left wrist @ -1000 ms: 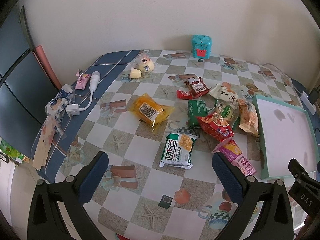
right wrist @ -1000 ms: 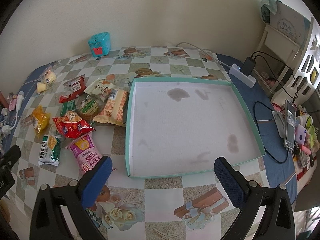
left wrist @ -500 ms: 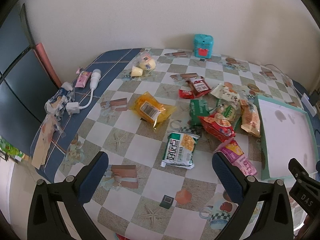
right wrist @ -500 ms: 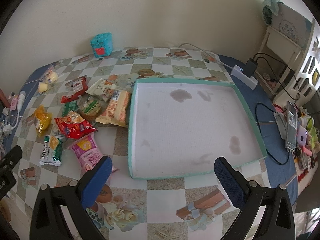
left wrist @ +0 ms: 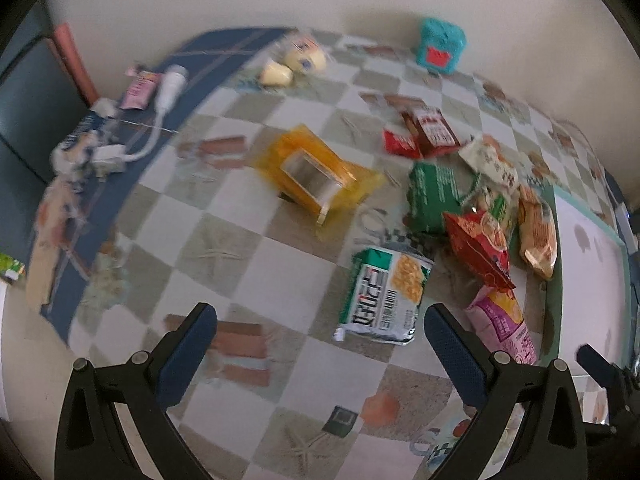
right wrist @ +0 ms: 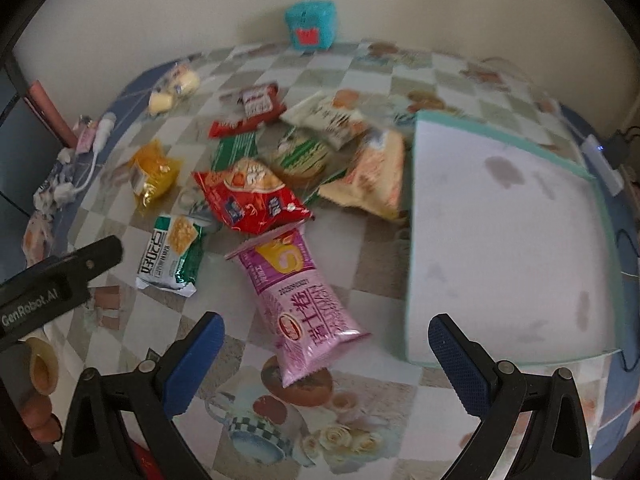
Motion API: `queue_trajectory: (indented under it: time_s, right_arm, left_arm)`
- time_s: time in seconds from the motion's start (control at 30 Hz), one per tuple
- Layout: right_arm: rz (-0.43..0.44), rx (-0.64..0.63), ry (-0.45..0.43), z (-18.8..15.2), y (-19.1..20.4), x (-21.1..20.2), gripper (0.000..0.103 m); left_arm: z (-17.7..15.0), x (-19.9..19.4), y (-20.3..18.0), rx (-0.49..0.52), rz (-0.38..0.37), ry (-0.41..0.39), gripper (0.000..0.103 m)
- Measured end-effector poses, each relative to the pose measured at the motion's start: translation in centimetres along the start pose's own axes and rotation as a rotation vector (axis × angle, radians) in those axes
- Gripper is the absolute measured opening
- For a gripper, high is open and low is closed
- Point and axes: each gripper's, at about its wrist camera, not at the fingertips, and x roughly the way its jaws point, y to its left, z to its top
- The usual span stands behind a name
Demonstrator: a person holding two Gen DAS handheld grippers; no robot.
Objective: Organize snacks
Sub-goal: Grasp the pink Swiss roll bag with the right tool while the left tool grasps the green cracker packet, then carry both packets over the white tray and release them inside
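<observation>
Snacks on the counter, tray with nothing in it

Tray [right wrist: 500, 240] first: it is flat and white inside with a green rim, and it sits on the right side of the counter [right wrist: 372, 264]. It holds no snacks, only some dark spots. The snacks lie in a loose heap just left of it.

A pink packet [right wrist: 298, 300] lies closest to the right hand-held gripper [right wrist: 326, 354], with its low end between the two blue fingers [right wrist: 196, 356] in that view. I cannot tell if the fingers touch it. The fingers stand wide apart and hold nothing.

A red bag [right wrist: 250, 196] rests partly on the top of the pink packet. A tan bag [right wrist: 374, 176] lies just beside the tray's left rim. A green and white cracker pack [right wrist: 172, 254] lies left of the pink packet. A yellow bag [right wrist: 154, 174] sits by itself, further left. Small red packets [right wrist: 250, 114] and a pale bag [right wrist: 328, 118] lie at the far side of the heap. A blue box [right wrist: 310, 28] stands near the wall.

The left hand-held gripper [left wrist: 320, 350] hangs over the counter with its fingers wide apart and nothing between them. The cracker pack [left wrist: 384, 296] lies just ahead of it, a bit to the right. Both views are blurry.
</observation>
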Motion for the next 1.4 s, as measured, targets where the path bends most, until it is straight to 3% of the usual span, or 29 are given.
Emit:
queue_trajectory:
  time_s: [0.33,0.57,0.63,0.7,0.87,1.07,1.4]
  right_arm:
    - [0.021,-0.039,0.092,0.8,1.3,4.1,0.103]
    - [0.025,-0.033,0.12,1.0,1.4,5.4,0.087]
    - [0.032,-0.04,0.122,1.0,1.5,5.4,0.082]
    - [0.042,-0.045,0.12,1.0,1.6,5.4,0.071]
    - [0.06,-0.035,0.117,1.0,1.7,5.4,0.051]
    - [0.081,-0.021,0.121,0.9,1.4,5.1,0.047]
    - [0.111,0.027,0.089,1.2,0.0,2.6,0.047]
  left_arm:
    - [1.4,4.3,-2.4,0.065,-0.032,0.1,0.103]
    - [1.5,5.6,-3.4,0.092,-0.042,0.113,0.102]
    - [1.7,6.0,-3.8,0.098,-0.039,0.111,0.095]
    - [1.7,6.4,-4.0,0.1,-0.047,0.124,0.08]
    - [1.3,7.2,-4.4,0.092,-0.069,0.148,0.056]
    - [1.0,7.3,-4.1,0.073,-0.056,0.134,0.052]
    - [0.4,2.5,-3.1,0.048,-0.036,0.069,0.052]
